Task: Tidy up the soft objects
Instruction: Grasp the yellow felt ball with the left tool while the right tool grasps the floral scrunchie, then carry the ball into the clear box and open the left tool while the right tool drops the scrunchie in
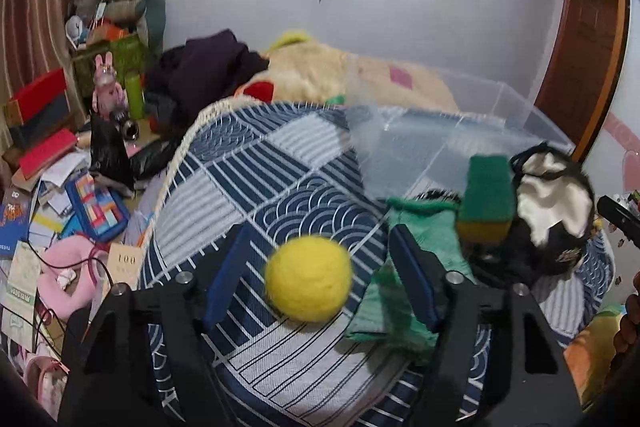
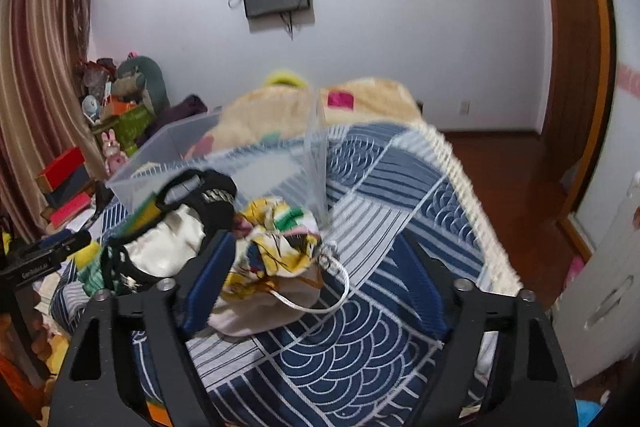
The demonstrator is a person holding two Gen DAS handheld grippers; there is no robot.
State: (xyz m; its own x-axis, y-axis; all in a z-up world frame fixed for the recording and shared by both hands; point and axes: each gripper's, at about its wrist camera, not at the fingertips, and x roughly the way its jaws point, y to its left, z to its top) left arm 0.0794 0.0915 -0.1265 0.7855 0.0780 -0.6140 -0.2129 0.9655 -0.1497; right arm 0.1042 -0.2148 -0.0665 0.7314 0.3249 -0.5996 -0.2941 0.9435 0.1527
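We log a clear plastic bin on the blue patterned bedspread, right of centre in the left wrist view; through its walls we make out nothing lying inside, though glare and blur limit that reading. In the right wrist view the same bin sits left of centre, upper half of the frame.

Left gripper: jaws spread wide, gripping nothing. A yellow felt ball lies on the bedspread between the two blue pads, touching neither. Just right of the right-hand pad lies a green cloth; above it stands a green and yellow sponge, and beside that, toward the right edge, a black and white cap, all in front of the bin.

Right gripper: jaws also wide apart, holding nothing. A floral drawstring pouch rests on the bedspread between them, close against the left-hand pad; whether it touches, we cannot tell. Its white cord loops toward the centre. The cap lies left of the pouch.
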